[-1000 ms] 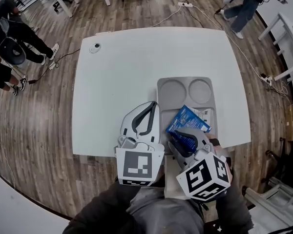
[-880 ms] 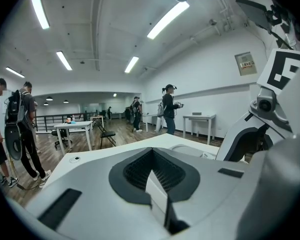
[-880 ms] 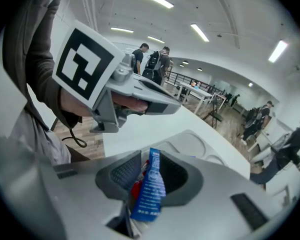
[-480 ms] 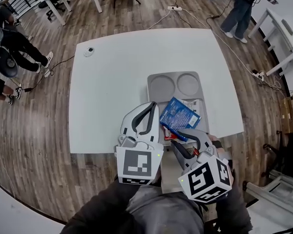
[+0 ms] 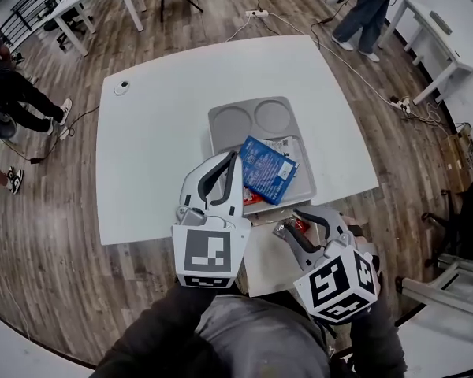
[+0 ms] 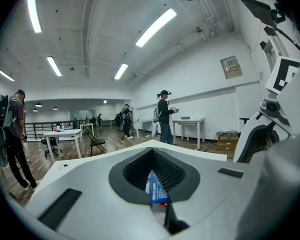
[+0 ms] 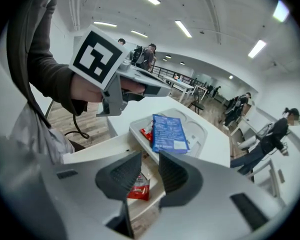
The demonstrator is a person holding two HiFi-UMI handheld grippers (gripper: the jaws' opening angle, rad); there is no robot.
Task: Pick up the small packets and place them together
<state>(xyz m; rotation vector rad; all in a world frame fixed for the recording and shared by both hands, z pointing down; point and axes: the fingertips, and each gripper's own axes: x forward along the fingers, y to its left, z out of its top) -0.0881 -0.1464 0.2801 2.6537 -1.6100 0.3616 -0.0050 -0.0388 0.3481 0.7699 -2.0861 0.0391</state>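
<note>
We hold R gripper (image 7: 150, 156) slack, jaws apart w/ red packet (image 7: 138, 188) between — L gripper (image 6: 152, 151) clamped shut by blue packet (image 5: 266, 169) in tray (image 5: 273, 116).

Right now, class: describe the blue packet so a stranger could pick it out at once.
On the white table sits a grey tray with two round wells. In its nearer half lies the blue packet, overlapping a white packet and beside a small red packet: the largest, the only blue one.
</note>
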